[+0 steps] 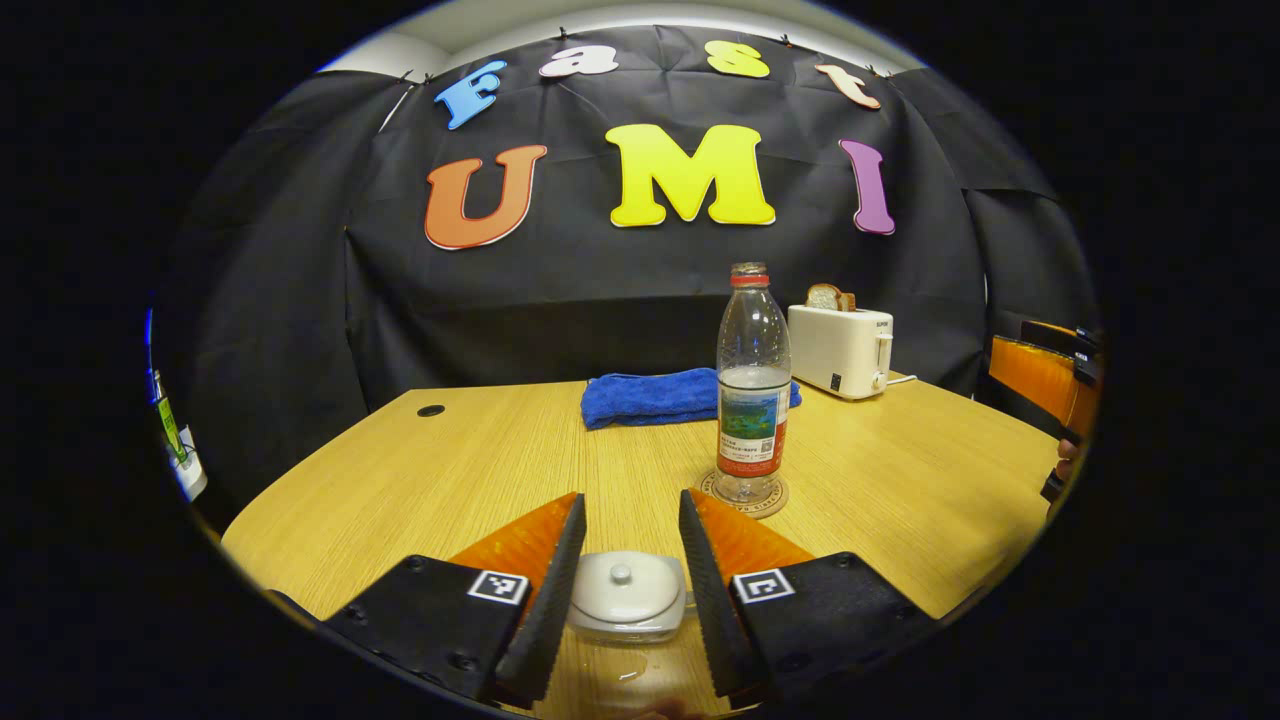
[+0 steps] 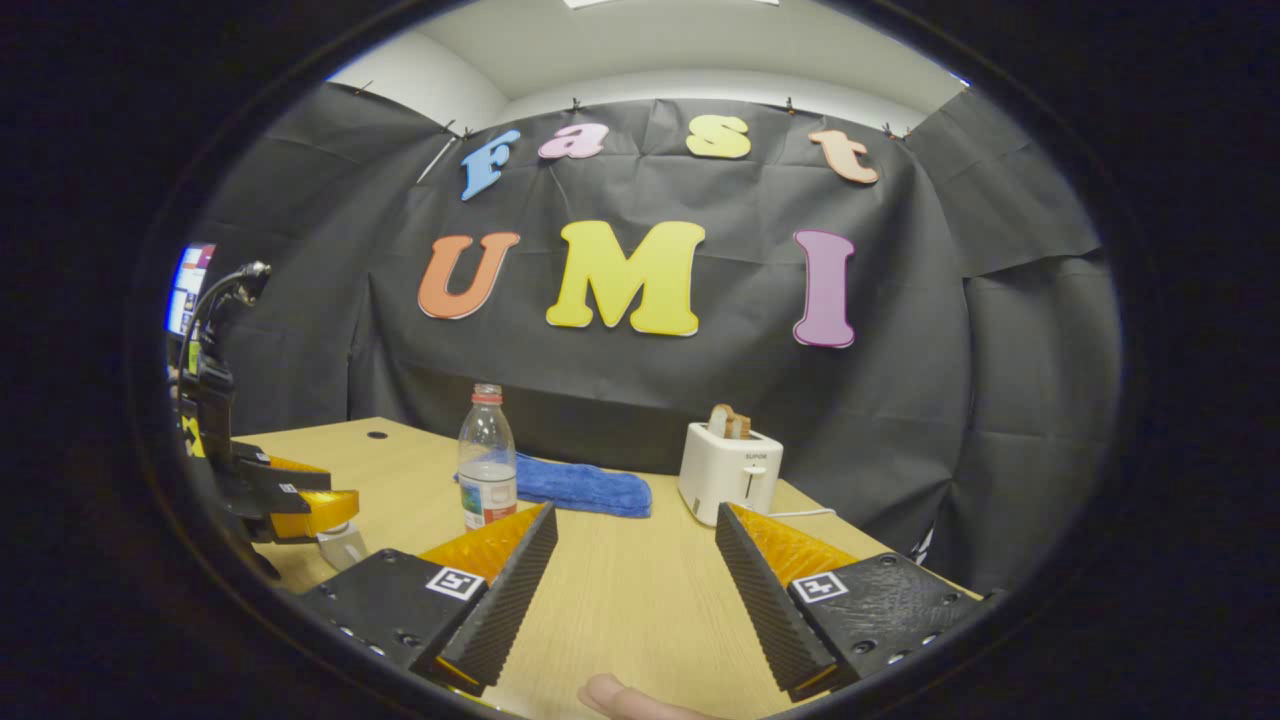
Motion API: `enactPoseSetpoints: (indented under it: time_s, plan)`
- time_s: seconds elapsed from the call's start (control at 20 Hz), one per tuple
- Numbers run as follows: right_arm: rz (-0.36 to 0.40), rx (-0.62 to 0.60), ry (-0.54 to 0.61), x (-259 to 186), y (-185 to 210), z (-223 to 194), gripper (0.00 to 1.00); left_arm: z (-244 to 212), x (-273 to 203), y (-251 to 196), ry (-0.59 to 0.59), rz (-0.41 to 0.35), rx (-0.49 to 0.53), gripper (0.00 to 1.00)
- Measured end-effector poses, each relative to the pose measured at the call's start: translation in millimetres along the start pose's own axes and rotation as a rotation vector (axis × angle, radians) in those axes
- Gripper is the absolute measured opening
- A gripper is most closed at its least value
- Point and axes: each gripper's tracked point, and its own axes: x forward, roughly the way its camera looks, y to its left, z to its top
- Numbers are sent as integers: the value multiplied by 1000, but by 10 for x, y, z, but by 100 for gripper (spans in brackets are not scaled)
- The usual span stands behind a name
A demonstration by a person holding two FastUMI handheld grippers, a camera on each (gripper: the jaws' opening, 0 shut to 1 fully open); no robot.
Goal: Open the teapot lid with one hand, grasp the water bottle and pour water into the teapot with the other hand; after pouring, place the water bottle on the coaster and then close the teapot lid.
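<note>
Clear water bottle (image 1: 753, 385) w/ red cap, part full, stands upright on coaster (image 1: 744, 497) mid-table. Teapot (image 1: 627, 600) glass, white lid (image 1: 626, 587) on, sits between left gripper (image 1: 632, 520) fingers, spread apart, not touching it. Right gripper (image 2: 635, 550) released, holding nothing.

towel (image 1: 650, 396) blue | toaster (image 1: 840, 350) white | teapot lid (image 1: 626, 592) white | bottle (image 1: 752, 385) clear (red cap)

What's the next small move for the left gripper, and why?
Probably ease down and close on the lid's knob. The left gripper is open, its fingers straddling the teapot lid without touching, and the water bottle stands on the coaster.
</note>
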Motion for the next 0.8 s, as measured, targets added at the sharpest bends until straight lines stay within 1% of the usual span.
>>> enactPoseSetpoints:
  time_s: [0.05, 0.1, 0.2, 0.25, 0.3, 0.35, 0.4, 0.45, 0.5, 0.55, 0.6, 0.65, 0.8]
  plan:
    - [1, -2, 6, -11, 20, 8, 98, 57, -52, -4, -6, -2, -3, 69]
    - [4, -2, 13, -42, 50, 3, 98, 135, -116, -10, -15, -1, -6, 71]
    - [-2, -2, 24, -109, 52, 50, 98, 282, -257, 46, -27, 24, -13, 80]
    - [-10, 1, 24, -147, 40, 109, 95, 348, -342, 76, -35, 40, -18, 96]
    - [-20, 2, 22, -206, 3, 160, 95, 466, -434, 90, -54, 48, -27, 100]
    - [-31, 4, 17, -278, -43, 229, 93, 576, -532, 90, -80, 48, -37, 100]
    - [-43, 6, 11, -348, -70, 296, 95, 673, -627, 104, -100, 50, -48, 100]
    - [-54, 11, 4, -401, -104, 358, 93, 752, -722, 102, -117, 49, -53, 100]
    - [-67, 11, 2, -473, -148, 416, 98, 822, -831, 114, -130, 53, -55, 100]
    - [-83, 8, 4, -529, -196, 461, 95, 869, -923, 129, -137, 62, -57, 100]
    - [-93, 5, 5, -567, -228, 473, 95, 927, -1020, 150, -148, 70, -57, 100]
    - [-92, 3, 5, -601, -232, 494, 98, 989, -1091, 149, -164, 72, -54, 100]
    - [-78, 3, 1, -693, -212, 544, 98, 1099, -1225, 88, -196, 65, -41, 100]
